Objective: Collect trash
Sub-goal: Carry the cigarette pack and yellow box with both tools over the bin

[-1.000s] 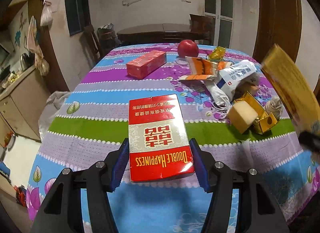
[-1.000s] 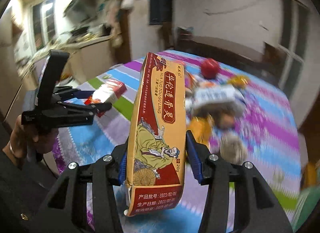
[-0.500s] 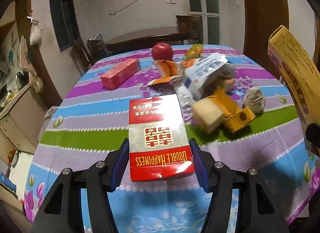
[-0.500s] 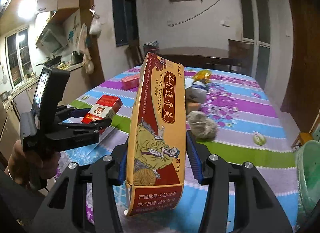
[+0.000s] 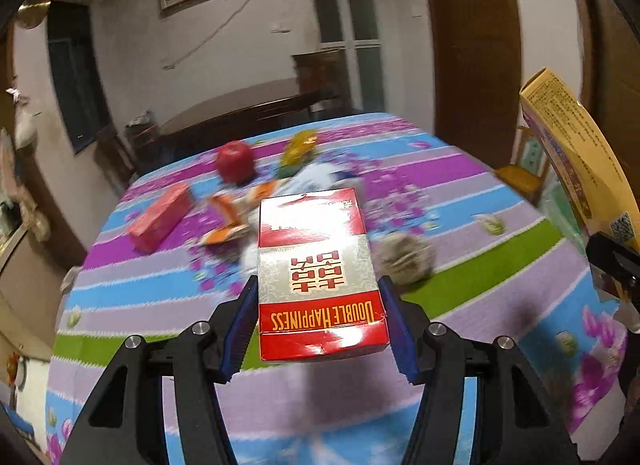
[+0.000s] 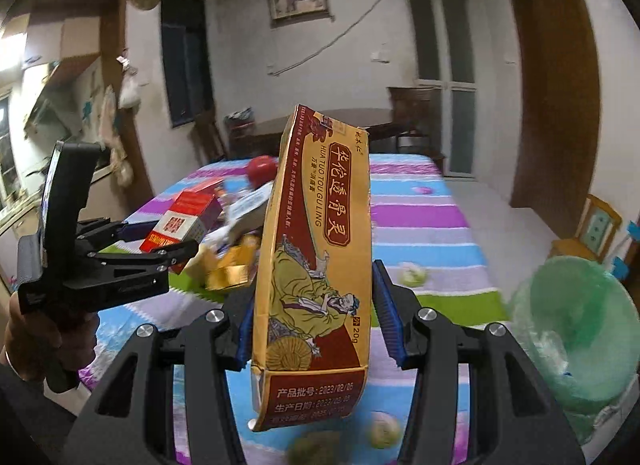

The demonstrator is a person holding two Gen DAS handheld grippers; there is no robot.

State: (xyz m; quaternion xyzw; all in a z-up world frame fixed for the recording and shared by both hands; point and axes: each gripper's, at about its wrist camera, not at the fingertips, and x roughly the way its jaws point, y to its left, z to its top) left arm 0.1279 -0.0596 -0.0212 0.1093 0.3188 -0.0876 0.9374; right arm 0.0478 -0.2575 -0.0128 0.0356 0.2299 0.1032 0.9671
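two handheld grippers are seen above a table [image 5: 460, 285] covered by a cloth striped in purple, blue, green and lilac with flower prints. the left gripper [image 5: 320, 305] is clamped on a red and silver cigarette pack [image 5: 318, 273] printed "double happiness"; its blue pads [image 5: 242, 323] press against both long sides of the pack, which is held off the cloth with its face up. in the right wrist view the same gripper is seen from the side, gripped by a hand [image 6: 48, 341] at the lower left.

the right gripper [image 6: 312, 313] is clamped on a tall yellow and maroon medicine box [image 6: 316, 249], held upright on edge between the blue pads, with a robed figure and chinese lettering on its face. the top of this box also shows at the right edge of the left wrist view.

more trash is left on the table beyond the held pack: a red carton [image 5: 160, 217] lying flat at the left, an orange and white wrapper [image 5: 228, 221], a yellow wrapper [image 5: 300, 147], a crumpled grey ball of paper [image 5: 404, 261], and a white packet mostly hidden behind the pack. a red apple [image 5: 235, 161] sits near the far end. much of this is blurred.

a bin lined with a green plastic bag [image 6: 580, 329] stands beside the table at the lower right of the right wrist view. a small wooden chair [image 6: 592, 233] is seen behind it, near a brown door [image 6: 556, 85].
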